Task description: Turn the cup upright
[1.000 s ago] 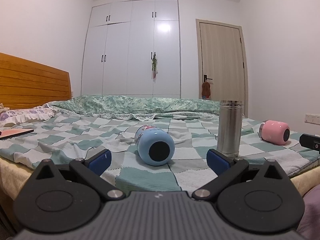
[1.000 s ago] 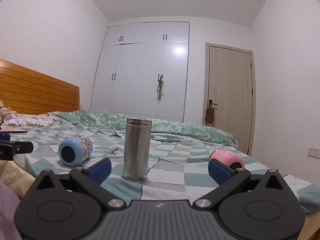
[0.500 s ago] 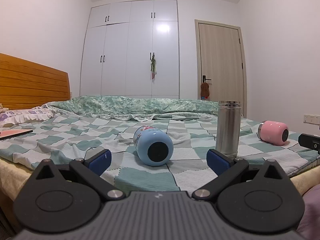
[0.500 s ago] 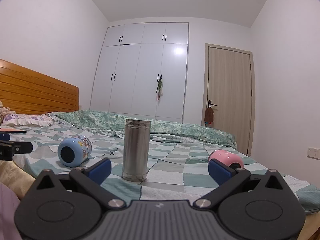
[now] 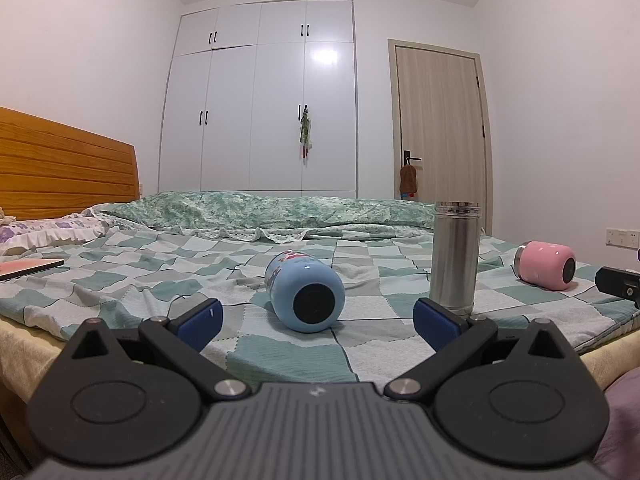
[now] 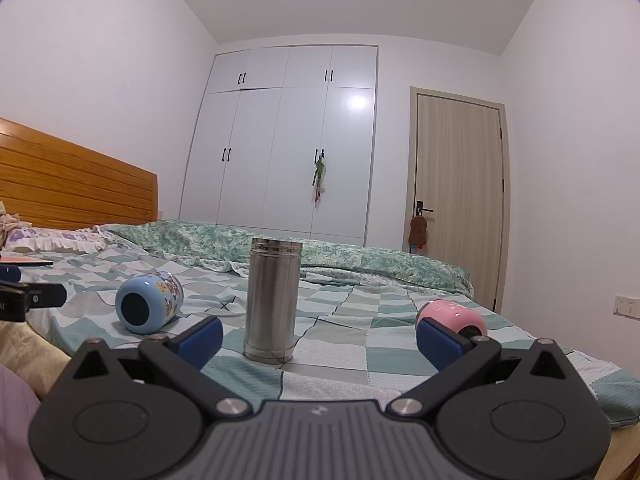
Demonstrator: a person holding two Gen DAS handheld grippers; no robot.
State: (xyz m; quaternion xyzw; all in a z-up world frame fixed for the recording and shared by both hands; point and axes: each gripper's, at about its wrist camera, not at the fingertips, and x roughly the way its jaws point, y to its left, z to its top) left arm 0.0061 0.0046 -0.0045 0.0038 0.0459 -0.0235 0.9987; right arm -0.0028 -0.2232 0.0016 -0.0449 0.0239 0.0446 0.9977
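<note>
A light blue cup (image 5: 306,294) with cartoon prints lies on its side on the checked bedspread, its dark base facing me; it also shows in the right wrist view (image 6: 149,307). A pink cup (image 5: 546,265) lies on its side at the right, and in the right wrist view (image 6: 452,316) it is partly behind the right fingertip. A steel flask (image 5: 455,258) stands upright between them, also in the right wrist view (image 6: 273,300). My left gripper (image 5: 318,322) is open and empty, just short of the blue cup. My right gripper (image 6: 319,339) is open and empty, in front of the flask.
The bed (image 5: 120,280) has a wooden headboard (image 5: 60,168) at the left and a rolled green quilt (image 5: 280,210) along the far side. A flat red book (image 5: 30,268) lies at the left edge. White wardrobes and a door stand behind.
Both grippers have drifted slightly; the view of the cups shifts a little downward and left. Nothing was grasped or moved.
</note>
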